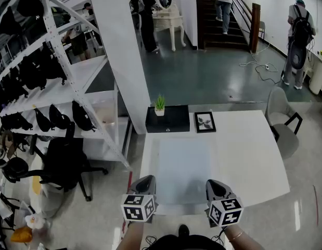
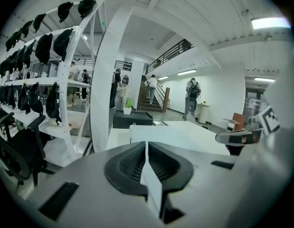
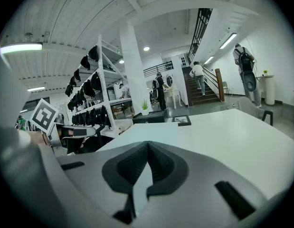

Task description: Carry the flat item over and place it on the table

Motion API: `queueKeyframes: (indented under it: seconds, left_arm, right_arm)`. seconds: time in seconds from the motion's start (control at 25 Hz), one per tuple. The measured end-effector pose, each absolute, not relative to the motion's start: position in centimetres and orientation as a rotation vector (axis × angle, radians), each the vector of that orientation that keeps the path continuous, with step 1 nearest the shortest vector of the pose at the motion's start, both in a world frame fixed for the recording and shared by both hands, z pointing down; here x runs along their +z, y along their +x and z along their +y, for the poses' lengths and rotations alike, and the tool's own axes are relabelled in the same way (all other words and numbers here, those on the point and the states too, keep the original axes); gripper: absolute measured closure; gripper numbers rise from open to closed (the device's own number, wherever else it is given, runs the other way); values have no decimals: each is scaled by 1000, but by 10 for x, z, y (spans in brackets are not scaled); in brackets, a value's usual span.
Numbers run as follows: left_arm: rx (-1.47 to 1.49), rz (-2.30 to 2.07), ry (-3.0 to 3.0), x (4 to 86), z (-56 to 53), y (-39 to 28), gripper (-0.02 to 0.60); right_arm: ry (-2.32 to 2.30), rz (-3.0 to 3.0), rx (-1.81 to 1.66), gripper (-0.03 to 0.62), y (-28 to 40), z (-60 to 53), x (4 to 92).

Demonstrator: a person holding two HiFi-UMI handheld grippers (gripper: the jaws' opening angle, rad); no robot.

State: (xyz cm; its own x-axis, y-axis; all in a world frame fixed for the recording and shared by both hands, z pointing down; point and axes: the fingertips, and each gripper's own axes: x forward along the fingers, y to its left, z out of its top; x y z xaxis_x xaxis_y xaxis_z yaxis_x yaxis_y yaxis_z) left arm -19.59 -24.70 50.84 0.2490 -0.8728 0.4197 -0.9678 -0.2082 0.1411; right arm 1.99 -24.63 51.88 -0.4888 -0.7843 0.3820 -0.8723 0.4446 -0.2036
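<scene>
The left gripper and the right gripper are each clamped on the near edge of a thin, pale, matte rectangular sheet, one near each corner. The sheet stretches flat ahead of them over a smooth white table. Whether it touches the top is unclear. Past its far edge sit a black box and a black-framed picture. Bare tabletop spreads right of the right gripper. A white metal rack stands left of the left gripper.

Head view looks steeply down on the white rectangular table; both gripper views skim it, low and near, facing the far dark staircase.
</scene>
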Motion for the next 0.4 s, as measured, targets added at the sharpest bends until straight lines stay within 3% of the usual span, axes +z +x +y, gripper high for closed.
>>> queueKeyframes:
  seconds: [0.4]
  left_arm:
    - [364, -1675, 2166, 511, -249, -193, 557]
  right_arm:
    - [1436, -2457, 542, 594, 20, -246, 520]
